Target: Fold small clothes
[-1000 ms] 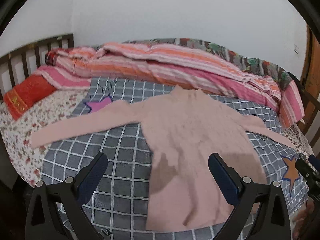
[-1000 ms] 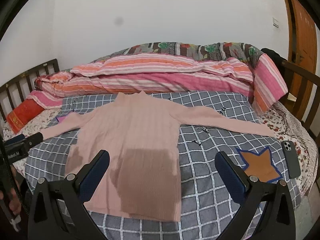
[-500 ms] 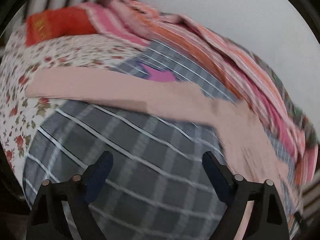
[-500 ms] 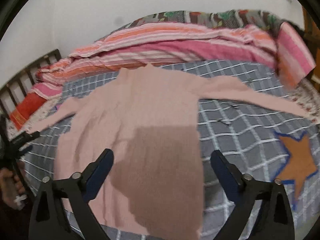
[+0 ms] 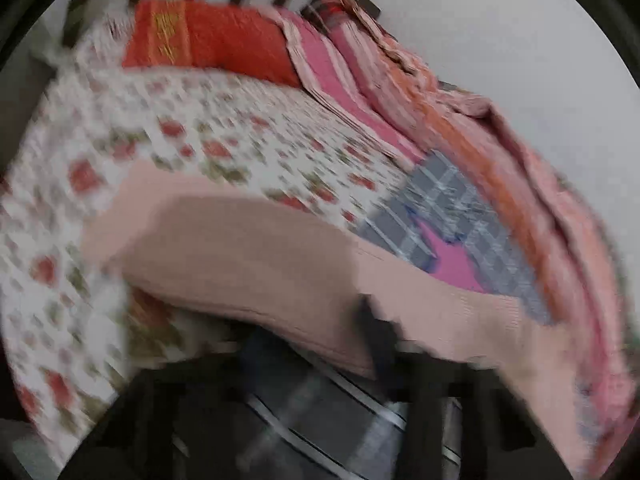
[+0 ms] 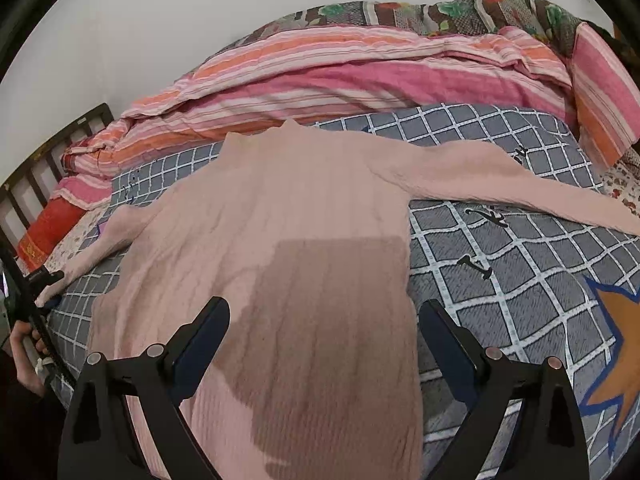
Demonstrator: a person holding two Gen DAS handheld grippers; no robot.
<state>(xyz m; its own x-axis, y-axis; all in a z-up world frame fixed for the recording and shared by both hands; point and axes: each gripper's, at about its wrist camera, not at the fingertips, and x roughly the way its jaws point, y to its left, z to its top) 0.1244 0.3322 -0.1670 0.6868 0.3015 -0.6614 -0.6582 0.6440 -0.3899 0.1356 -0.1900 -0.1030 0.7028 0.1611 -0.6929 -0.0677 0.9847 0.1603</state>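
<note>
Lighting: soft, even, indoor. Left wrist view: heavy motion blur throughout. Right wrist view: sharp; dark shadow patch on sweater (image 6: 320, 320); fisheye-bent edges.

Your pale pink ribbed knit sweater (image 6: 304, 216) lies flat, collar toward the wall, both sleeves spread wide on the grey checked bedspread (image 6: 520, 264).
</note>
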